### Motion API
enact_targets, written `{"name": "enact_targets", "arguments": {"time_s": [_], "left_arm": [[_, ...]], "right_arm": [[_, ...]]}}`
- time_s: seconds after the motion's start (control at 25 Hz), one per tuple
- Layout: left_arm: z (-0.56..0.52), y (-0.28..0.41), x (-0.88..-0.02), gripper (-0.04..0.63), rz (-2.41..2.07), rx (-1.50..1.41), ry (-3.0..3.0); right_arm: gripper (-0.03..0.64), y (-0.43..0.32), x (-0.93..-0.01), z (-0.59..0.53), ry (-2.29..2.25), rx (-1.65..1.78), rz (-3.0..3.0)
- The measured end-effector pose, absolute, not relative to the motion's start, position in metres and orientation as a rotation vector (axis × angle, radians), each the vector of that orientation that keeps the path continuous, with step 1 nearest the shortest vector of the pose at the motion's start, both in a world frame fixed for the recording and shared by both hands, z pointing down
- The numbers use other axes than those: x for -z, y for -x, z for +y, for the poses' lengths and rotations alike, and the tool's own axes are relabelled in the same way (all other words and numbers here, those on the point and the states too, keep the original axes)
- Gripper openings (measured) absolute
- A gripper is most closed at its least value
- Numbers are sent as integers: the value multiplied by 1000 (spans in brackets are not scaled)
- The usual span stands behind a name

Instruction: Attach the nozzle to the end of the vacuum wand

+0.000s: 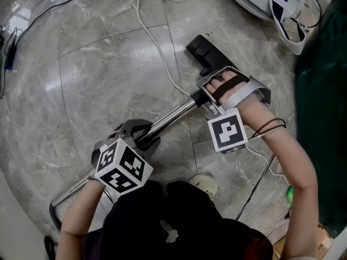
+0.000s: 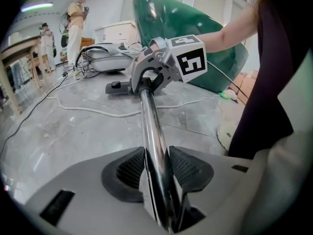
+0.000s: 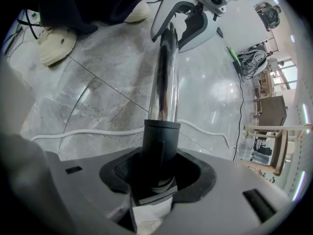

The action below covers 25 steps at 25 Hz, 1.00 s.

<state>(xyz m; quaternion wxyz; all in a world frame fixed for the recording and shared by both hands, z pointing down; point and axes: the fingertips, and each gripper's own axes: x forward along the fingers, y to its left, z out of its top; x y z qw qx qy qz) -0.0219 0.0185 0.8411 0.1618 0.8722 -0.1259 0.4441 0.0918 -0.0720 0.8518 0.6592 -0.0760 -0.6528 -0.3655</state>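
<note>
Marble floor [image 1: 97, 64]: grey and glossy, filling the head view; a white cable [image 1: 157, 53] trails across it from 12 o'clock towards the centre.
Wand [image 1: 171, 118]: a chrome tube lying low over the floor, running from 8 o'clock up to 1 o'clock in the head view, spanning from one gripper to the other.
Nozzle [image 1: 203, 50]: a black head on the floor at 1 o'clock, just beyond the wand's far end; its round black collar [image 3: 159, 146] already surrounds the tube's tip.
Left gripper [image 2: 157, 173]: at 8 o'clock of centre, both ribbed pads pressed against the chrome tube, clamping it mid-length.
Right gripper [image 3: 157, 177]: at 2 o'clock of centre, jaws closed around the black collar, holding the nozzle by its neck.
Step in hand: most likely seating, with the tube entered into the collar; whether it is fully home cannot be told.
Next move calls for: keeping tube and collar in line, left steadying while right pushes towards 7 o'clock along the wand until the joint locks; skewing could jam it.
</note>
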Motion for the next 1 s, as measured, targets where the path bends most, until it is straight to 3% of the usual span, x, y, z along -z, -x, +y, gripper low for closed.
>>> {"name": "enact_targets", "arguments": {"time_s": [1.0], "left_arm": [[-20,45,-851,164,-487,-1269,-2497]], "right_arm": [[181,-56,-858,-112,159,920,-1470]]}}
